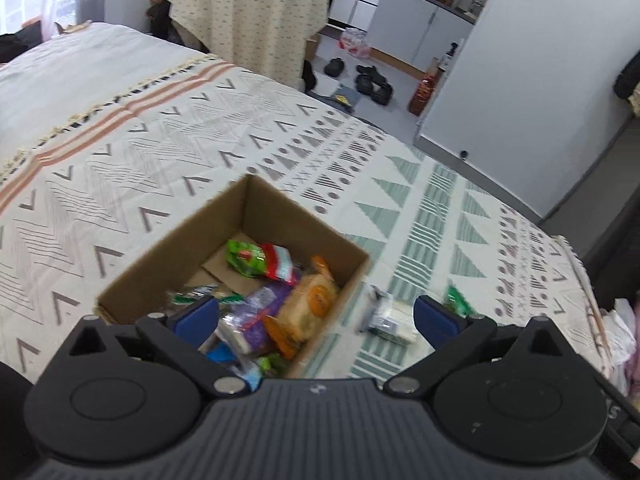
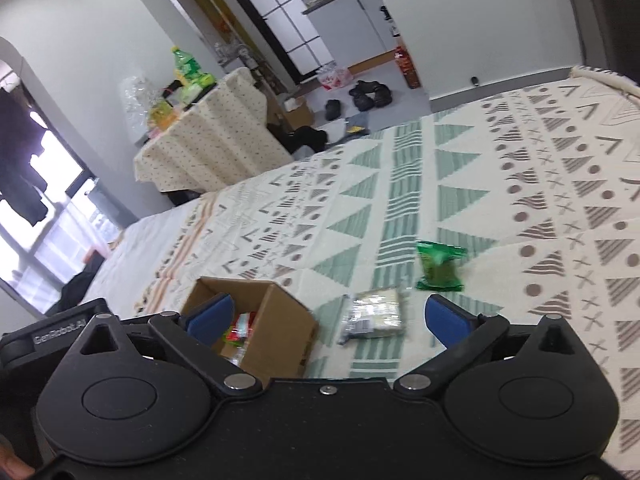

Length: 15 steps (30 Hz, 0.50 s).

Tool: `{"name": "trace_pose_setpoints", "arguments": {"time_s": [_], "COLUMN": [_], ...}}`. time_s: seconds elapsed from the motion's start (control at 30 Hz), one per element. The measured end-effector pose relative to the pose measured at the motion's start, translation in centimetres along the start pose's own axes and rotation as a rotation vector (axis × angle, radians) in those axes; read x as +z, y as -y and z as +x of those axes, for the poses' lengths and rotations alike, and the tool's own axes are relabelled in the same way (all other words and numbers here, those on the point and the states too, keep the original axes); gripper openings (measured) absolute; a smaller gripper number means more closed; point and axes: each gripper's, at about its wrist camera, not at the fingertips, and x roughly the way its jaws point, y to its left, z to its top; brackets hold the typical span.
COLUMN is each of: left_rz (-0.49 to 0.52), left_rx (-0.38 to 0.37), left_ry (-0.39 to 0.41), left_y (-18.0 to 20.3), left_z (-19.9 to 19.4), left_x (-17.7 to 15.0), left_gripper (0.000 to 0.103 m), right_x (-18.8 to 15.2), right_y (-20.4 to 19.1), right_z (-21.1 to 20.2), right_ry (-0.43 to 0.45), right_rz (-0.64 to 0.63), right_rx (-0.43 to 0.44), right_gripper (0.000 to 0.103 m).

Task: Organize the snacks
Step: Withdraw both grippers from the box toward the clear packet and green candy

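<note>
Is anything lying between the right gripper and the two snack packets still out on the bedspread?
Nothing visible. The right gripper is open above the patterned bedspread; the clear-wrapped pale snack packet lies between its fingers' line of sight, the green snack packet just beyond. The brown cardboard box sits off to the side.

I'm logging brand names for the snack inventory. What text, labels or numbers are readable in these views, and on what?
"GenRobot.AI": raised lettering on the black housing beside the right tongs.
Snack wrappers in the cardboard box: print too blurred to read.
Clear packet and green packet on the bedspread: unreadable.
Left tongs: no readable text.
</note>
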Motion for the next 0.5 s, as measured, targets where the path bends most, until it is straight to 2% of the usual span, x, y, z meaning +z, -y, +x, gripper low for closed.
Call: {"name": "trace_pose_setpoints", "arguments": {"time_s": [0.17,0.27,0.4,0.5], "left_rz": [0.026,0.028,0.014,0.030], "left_rx": [-0.009,-0.011,0.017,0.022], "left_ry": [-0.026,-0.029,-0.045,-0.042], "left_y": [1.9,2.7,3.4,4.2], "left_z": [0.6,0.9,1.5,2.0], "left_x": [-0.9,-1.5,-1.9,-2.2], "left_gripper": [0.103,0.103,0.103,0.103], "right_x": [-0.2,-0.5,-0.7,-0.7], "right_y": [1.3,2.3,3.5,4.7], "right_z": [0.0,-0.1,0.7,0.6], "right_ry": [-0.004,-0.007,-0.022,-0.021], "right_rz": [0.003,0.008,0.020,0.042], "right_rx": [-0.039,-0.032,-0.068,-0.061], "right_gripper": [0.103,0.103,0.103,0.103]}}
